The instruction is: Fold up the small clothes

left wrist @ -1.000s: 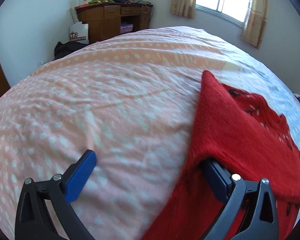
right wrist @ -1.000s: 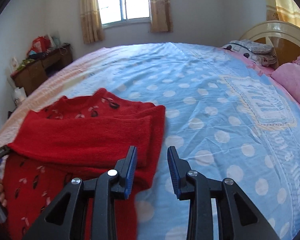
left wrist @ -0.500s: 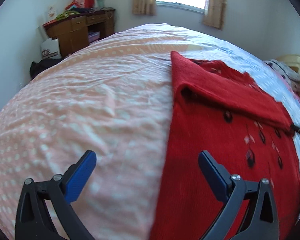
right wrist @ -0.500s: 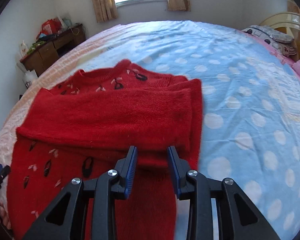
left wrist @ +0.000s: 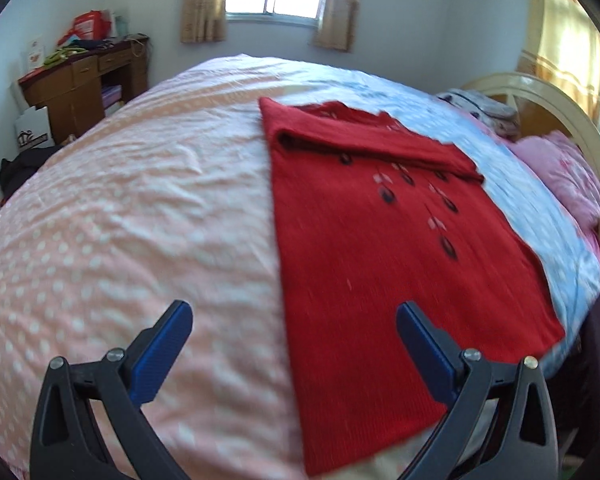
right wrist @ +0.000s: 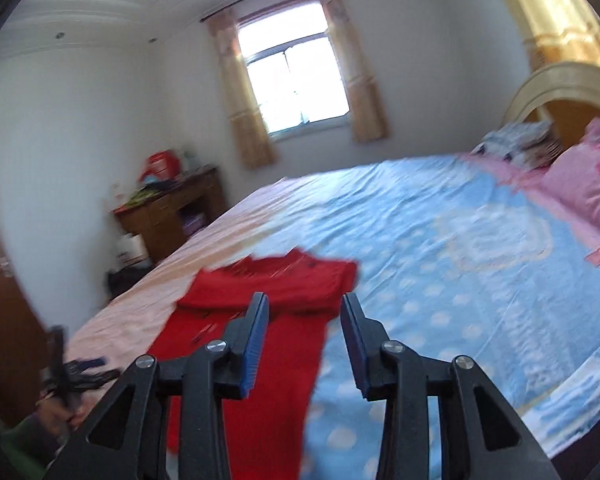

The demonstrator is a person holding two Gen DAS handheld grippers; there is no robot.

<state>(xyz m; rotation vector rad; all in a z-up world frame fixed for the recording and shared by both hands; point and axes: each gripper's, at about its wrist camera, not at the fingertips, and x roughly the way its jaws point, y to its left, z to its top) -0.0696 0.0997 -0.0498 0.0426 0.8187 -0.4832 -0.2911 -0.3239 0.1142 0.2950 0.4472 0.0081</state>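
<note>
A red knitted sweater (left wrist: 360, 240) with small dark motifs lies flat on the bed, both sleeves folded across its chest near the collar. In the left wrist view my left gripper (left wrist: 294, 338) hangs wide open above the sweater's left hem edge, holding nothing. In the blurred right wrist view the sweater (right wrist: 268, 320) lies ahead and below. My right gripper (right wrist: 304, 320) is raised off it, its jaws opening with nothing between them. The hand with the left gripper (right wrist: 72, 376) shows at the lower left of that view.
The bed (left wrist: 120, 208) has a pink dotted sheet on the left and a blue dotted sheet (right wrist: 440, 248) on the right. Pink pillows (left wrist: 568, 176) and a cream headboard (left wrist: 560, 100) stand at the right. A cluttered wooden desk (left wrist: 84, 80) stands by the far wall.
Both grippers pulled back from the folded sleeves toward the hem. The right one lifted off the sweater and its jaws widened; the left one left the sleeve fold it was under.
</note>
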